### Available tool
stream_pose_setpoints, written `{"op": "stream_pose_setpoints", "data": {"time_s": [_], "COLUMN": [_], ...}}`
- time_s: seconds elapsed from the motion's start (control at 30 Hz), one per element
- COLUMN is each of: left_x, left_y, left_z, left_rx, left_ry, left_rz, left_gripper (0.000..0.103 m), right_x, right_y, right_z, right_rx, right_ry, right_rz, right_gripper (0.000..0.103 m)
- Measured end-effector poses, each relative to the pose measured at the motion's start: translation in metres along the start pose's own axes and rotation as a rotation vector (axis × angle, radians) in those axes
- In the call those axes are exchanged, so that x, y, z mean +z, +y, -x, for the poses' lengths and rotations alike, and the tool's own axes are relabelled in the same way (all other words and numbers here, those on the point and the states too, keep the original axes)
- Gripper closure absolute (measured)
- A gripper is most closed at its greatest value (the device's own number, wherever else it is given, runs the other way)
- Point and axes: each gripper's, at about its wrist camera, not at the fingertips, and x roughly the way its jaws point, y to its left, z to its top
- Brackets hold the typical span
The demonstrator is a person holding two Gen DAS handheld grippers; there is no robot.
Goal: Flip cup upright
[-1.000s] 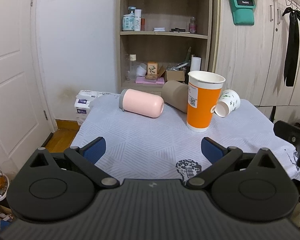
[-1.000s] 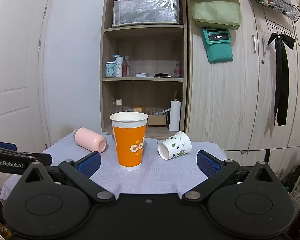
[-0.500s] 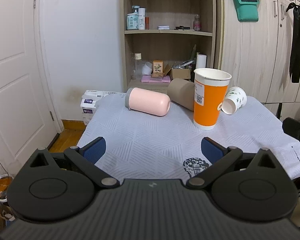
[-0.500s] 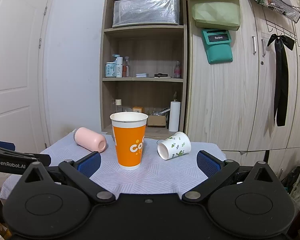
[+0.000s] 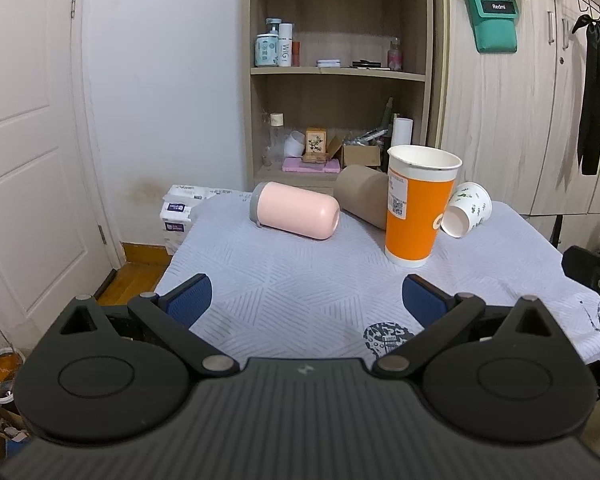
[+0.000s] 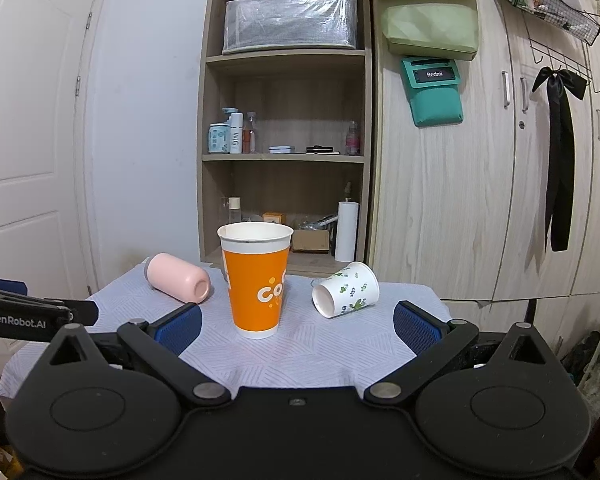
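Note:
A pink cup (image 5: 296, 210) (image 6: 178, 283) lies on its side at the far left of the cloth-covered table (image 5: 300, 276). A tan cup (image 5: 362, 195) lies on its side behind the upright orange paper cup (image 5: 418, 206) (image 6: 256, 280). A small white leaf-print paper cup (image 5: 466, 210) (image 6: 346, 290) lies on its side to the right. My left gripper (image 5: 306, 304) is open and empty over the table's near edge. My right gripper (image 6: 298, 326) is open and empty, short of the orange cup.
A wooden shelf unit (image 5: 336, 72) with bottles and boxes stands behind the table. Wardrobe doors (image 6: 480, 200) are at the right, a white door (image 5: 24, 140) at the left. Tissue packs (image 5: 176, 212) sit by the wall.
The left gripper has pulled back a little and tilted up, so the cups sit lower and farther in its view. The right gripper has barely moved.

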Motion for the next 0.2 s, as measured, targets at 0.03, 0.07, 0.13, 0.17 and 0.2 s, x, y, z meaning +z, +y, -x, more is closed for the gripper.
{"op": "stream_pose_setpoints", "data": {"time_s": [0.03, 0.07, 0.13, 0.17, 0.2], "left_x": [0.0001, -0.0001, -0.0001, 0.0001, 0.0], "left_y": [-0.0002, -0.0004, -0.0003, -0.0006, -0.0007], "left_z": [0.0, 0.0003, 0.0002, 0.0002, 0.0004], "left_rx": [-0.001, 0.0, 0.0, 0.0, 0.0], "left_ry": [0.0, -0.001, 0.002, 0.004, 0.005], "left_rz": [-0.001, -0.002, -0.001, -0.002, -0.002], "left_gripper": [0.0, 0.0, 0.0, 0.0, 0.0], "right_x": [-0.0003, -0.0004, -0.0007, -0.0007, -0.0007], "right_y": [-0.0002, -0.0005, -0.001, -0.0013, -0.0015], "right_z": [0.0001, 0.0001, 0.0002, -0.0001, -0.0003], "right_rx": [-0.001, -0.003, -0.006, -0.006, -0.005], "right_ry": [0.001, 0.002, 0.003, 0.005, 0.006], "right_rz": [0.0, 0.0, -0.003, -0.004, -0.004], "right_gripper": [0.0, 0.0, 0.0, 0.0, 0.0]}}
